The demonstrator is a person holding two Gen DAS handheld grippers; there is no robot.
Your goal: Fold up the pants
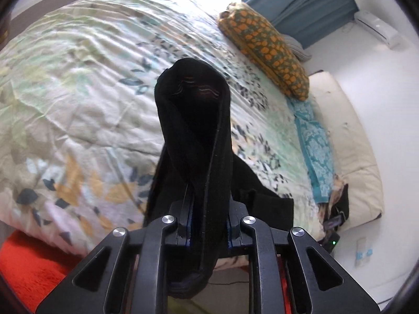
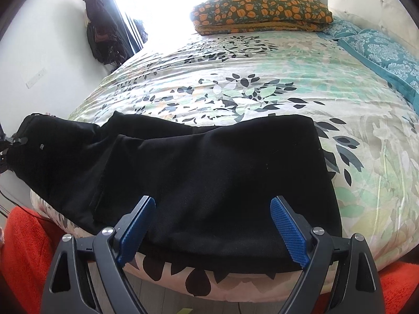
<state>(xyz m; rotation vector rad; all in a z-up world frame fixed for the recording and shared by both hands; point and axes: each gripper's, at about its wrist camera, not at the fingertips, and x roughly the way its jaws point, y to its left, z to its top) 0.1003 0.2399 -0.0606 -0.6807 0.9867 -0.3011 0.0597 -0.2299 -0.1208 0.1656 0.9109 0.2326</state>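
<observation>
Black pants (image 2: 204,164) lie across the near edge of a floral bedspread (image 2: 262,83), partly doubled over, with one end lifted at the far left. In the left wrist view my left gripper (image 1: 208,209) is shut on that raised end of the pants (image 1: 195,120), which stands up in a dark fold in front of the camera and hides the fingertips. My right gripper (image 2: 212,209) hangs open just above the near edge of the pants, its blue pads (image 2: 286,225) apart and nothing pinched between them.
A flower-patterned pillow (image 2: 262,10) and teal pillows (image 2: 379,49) lie at the head of the bed. A cream headboard (image 1: 348,141) stands behind them. Red carpet (image 2: 23,256) covers the floor by the bed. Dark bags (image 2: 102,34) hang at the wall near the bright window.
</observation>
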